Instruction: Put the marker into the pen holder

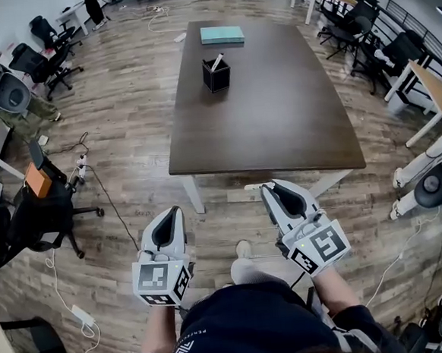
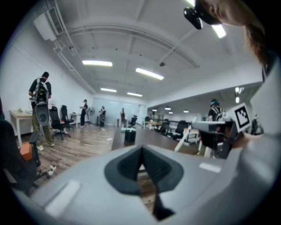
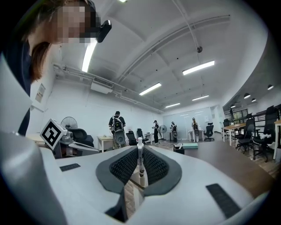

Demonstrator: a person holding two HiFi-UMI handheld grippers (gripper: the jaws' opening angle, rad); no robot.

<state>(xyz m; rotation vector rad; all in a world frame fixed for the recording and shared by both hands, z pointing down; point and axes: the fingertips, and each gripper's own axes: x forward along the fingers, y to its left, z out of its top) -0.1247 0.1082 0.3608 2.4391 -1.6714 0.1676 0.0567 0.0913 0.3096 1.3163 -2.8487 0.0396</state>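
A black pen holder (image 1: 216, 75) stands on the far half of the dark brown table (image 1: 278, 129), with one white pen leaning in it. My right gripper (image 1: 271, 187) hovers over the floor just short of the table's near edge. It is shut on a white marker (image 1: 252, 186), which pokes out to the left. In the right gripper view the marker (image 3: 140, 154) stands upright between the pads, and the holder (image 3: 178, 149) shows far ahead. My left gripper (image 1: 176, 211) is shut with nothing in it, lower and to the left. The left gripper view shows the holder (image 2: 130, 135) beyond the jaws (image 2: 141, 165).
A teal flat box (image 1: 222, 35) lies at the table's far end. Office chairs (image 1: 45, 212) and floor cables (image 1: 91, 174) crowd the left. White robot bases (image 1: 427, 178) and more desks (image 1: 427, 87) stand at the right. People stand far across the room (image 3: 117, 127).
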